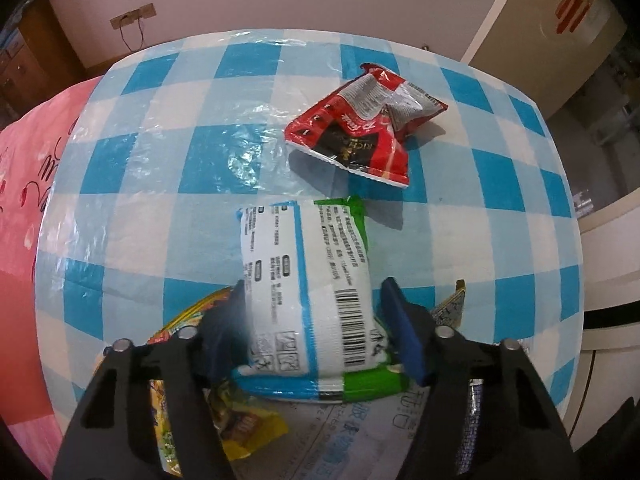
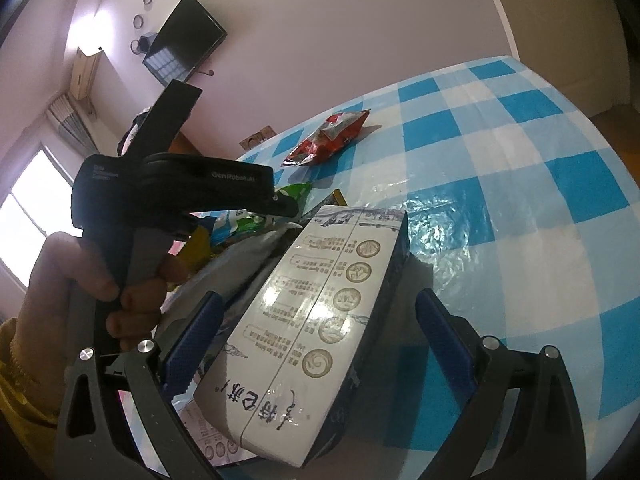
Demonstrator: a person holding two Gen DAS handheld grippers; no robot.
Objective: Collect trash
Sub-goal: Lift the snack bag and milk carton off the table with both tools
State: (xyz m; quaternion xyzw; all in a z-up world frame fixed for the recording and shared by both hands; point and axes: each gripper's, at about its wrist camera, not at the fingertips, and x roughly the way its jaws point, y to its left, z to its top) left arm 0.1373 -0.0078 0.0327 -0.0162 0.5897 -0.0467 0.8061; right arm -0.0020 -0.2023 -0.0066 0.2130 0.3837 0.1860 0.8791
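item: white packet, my left gripper is closing on it; my right gripper is straddling the box, gaping

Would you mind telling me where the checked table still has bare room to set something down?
The checked tablecloth lies bare left of the red wrapper, out to the pink cloth, and right of it to the table edge. It is crowded at the near edge: the white packet between the left gripper fingers, a yellow wrapper and the box.
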